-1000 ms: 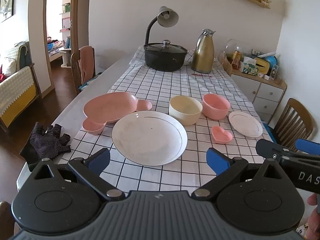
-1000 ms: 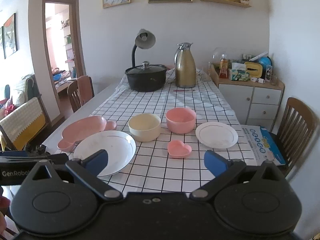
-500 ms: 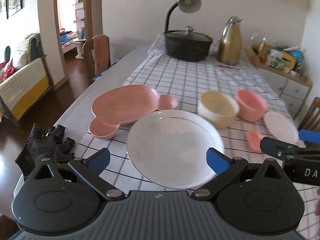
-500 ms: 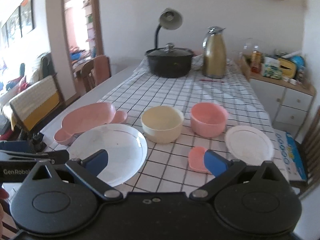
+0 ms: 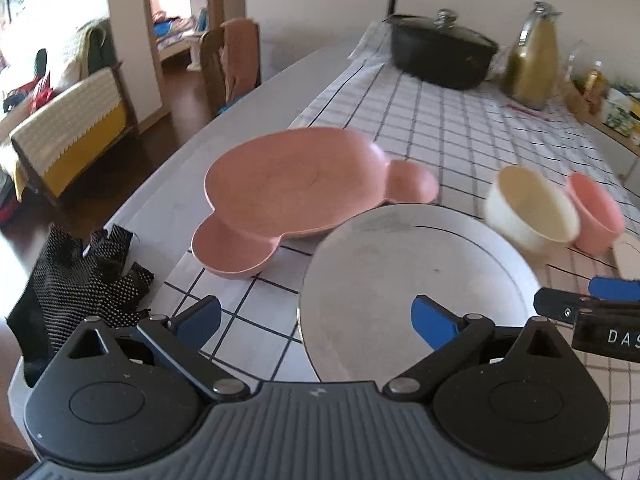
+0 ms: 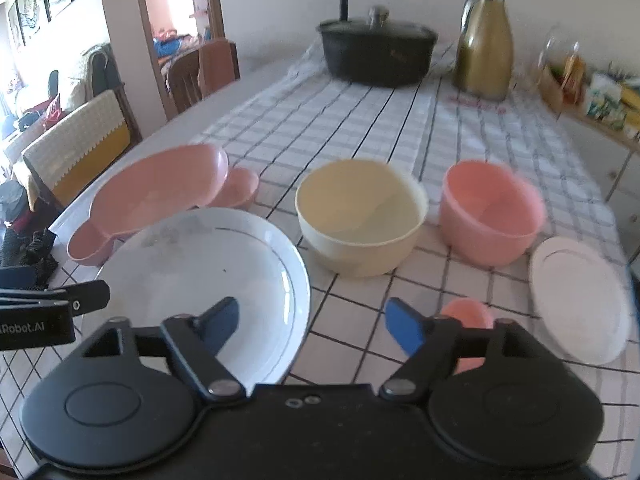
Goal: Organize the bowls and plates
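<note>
At the far left of the worktop (image 5: 168,216) lies a black dotted glove (image 5: 76,280), off the checked cloth (image 6: 360,120). Next comes the pink ear-shaped dish (image 5: 296,184), partly on the cloth, with its small round lobes at the near left and far right.

The left gripper (image 5: 316,318) hangs over the near left rim of the large white plate (image 5: 400,272). Its fingers (image 5: 434,322) are closing but stand wide apart; one blue pad is over the cloth, the other over the plate's inner face, and nothing is pressed between them. Whether either pad touches the plate cannot be told.

The large white plate lies flat just beside the pink dish. The right gripper (image 6: 310,324) hangs over the plate's right rim. Its fingers (image 6: 404,330) are closing, with the rim between them but not gripped.

Behind the plate stands the cream bowl (image 6: 360,216), upright, and just beside it on the right the pink bowl (image 6: 490,212). A small pink dish (image 6: 466,314) is partly hidden behind the right finger. The small white plate (image 6: 576,300) lies at the far right. At the far end stand a black lidded pot (image 6: 376,52) and a gold jug (image 6: 484,44).
</note>
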Action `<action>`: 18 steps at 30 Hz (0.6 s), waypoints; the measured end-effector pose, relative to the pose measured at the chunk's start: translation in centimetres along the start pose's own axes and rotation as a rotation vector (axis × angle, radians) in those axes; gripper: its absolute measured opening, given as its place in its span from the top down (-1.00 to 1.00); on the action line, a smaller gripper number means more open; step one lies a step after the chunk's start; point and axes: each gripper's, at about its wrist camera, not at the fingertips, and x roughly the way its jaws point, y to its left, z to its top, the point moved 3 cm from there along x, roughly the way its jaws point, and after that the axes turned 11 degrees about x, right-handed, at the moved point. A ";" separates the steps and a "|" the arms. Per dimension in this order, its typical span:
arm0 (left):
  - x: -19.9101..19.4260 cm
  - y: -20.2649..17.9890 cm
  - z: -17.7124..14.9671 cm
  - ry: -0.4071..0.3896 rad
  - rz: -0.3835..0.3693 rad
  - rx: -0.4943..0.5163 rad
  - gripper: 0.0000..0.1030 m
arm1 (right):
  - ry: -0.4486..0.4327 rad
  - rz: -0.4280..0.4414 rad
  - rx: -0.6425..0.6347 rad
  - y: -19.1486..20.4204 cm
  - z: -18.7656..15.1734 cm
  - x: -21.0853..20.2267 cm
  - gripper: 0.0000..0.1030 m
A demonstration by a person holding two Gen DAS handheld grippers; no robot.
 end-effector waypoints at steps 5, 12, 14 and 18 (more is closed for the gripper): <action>2.1 0.8 0.3 0.057 -0.055 -0.073 -0.35 | 0.071 0.023 0.013 0.0 0.6 2.5 0.00; 3.4 0.8 0.3 0.099 -0.075 -0.083 0.19 | 0.139 0.056 0.054 -0.6 0.6 4.1 0.39; 3.7 0.9 0.3 0.113 -0.078 -0.089 0.25 | 0.152 0.057 0.065 -0.9 0.6 4.4 0.51; 3.9 1.0 0.3 0.121 -0.086 -0.099 0.40 | 0.169 0.076 0.095 -1.2 0.7 4.7 0.66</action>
